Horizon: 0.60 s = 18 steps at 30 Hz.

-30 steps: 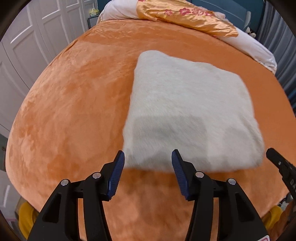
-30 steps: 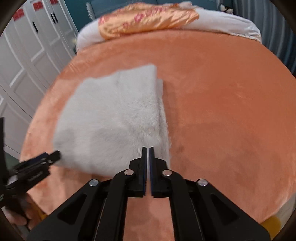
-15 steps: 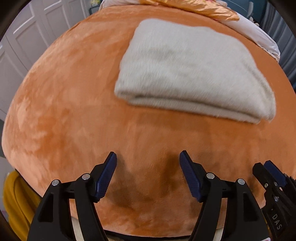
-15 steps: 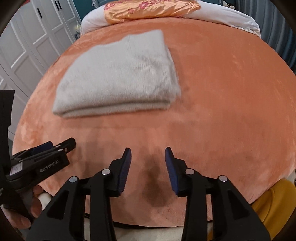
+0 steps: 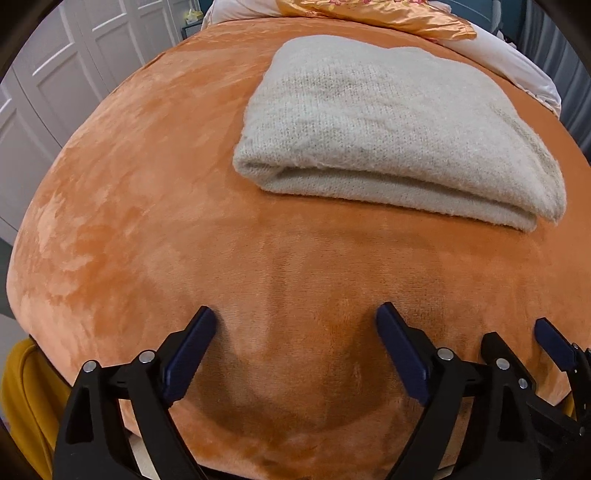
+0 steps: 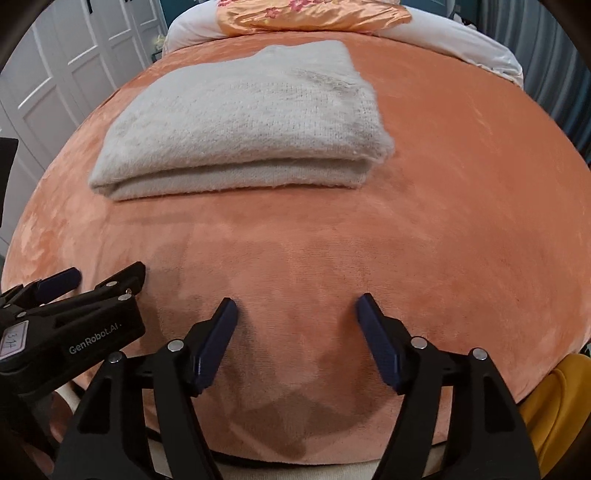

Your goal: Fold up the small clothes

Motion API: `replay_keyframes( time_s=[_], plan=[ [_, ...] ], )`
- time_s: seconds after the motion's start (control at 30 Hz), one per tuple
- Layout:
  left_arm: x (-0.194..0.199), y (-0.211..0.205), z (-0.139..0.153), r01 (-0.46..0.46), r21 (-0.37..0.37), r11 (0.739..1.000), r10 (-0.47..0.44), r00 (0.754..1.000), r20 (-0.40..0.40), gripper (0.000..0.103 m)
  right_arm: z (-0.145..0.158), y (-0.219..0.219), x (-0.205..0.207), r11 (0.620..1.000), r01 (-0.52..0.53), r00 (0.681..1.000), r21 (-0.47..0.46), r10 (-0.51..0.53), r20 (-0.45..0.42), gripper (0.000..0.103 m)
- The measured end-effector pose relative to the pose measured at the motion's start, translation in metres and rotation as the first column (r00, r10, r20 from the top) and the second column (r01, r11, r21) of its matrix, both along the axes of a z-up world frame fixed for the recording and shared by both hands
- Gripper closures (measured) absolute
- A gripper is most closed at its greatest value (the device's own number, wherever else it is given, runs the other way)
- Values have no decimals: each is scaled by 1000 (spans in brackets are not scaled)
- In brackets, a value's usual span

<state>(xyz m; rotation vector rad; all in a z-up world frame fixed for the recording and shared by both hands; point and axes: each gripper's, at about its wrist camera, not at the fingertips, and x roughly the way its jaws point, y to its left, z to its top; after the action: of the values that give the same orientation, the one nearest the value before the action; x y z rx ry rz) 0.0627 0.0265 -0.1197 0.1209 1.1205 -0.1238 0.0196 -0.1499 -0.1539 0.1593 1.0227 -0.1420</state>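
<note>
A cream knitted garment point(image 5: 391, 122) is lying folded into a thick rectangular stack on the orange plush bed cover point(image 5: 155, 206), its folded edge facing the cameras. In the left wrist view it is sitting toward one o'clock from the centre; in the right wrist view it is sitting toward eleven o'clock point(image 6: 240, 122). The left gripper point(image 5: 295, 325) is hovering over bare cover at six o'clock in its own view, its jaws spread wide and gripping nothing, well apart from the garment. The right gripper point(image 6: 295, 314) is doing likewise at six o'clock in its view, jaws wide and empty. The two tools are sitting side by side near the front edge of the bed: the right gripper's blue-padded fingertips are showing at four o'clock in the left view, and the left gripper is showing at eight o'clock in the right view. At twelve o'clock, beyond the garment, an orange satin pillow with a flower pattern point(image 6: 314, 14) is resting on white bedding point(image 6: 461, 40). White panelled wardrobe doors point(image 5: 74, 55) are standing at ten o'clock.
</note>
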Motion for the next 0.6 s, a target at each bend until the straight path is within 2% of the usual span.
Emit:
replay_keyframes(
  time_s=[0.6],
  plan=[
    [-2, -1, -5, 12, 27, 1000, -13, 998, 61, 11, -4, 7, -5, 999, 14, 1000, -30, -13, 27, 35]
  ],
)
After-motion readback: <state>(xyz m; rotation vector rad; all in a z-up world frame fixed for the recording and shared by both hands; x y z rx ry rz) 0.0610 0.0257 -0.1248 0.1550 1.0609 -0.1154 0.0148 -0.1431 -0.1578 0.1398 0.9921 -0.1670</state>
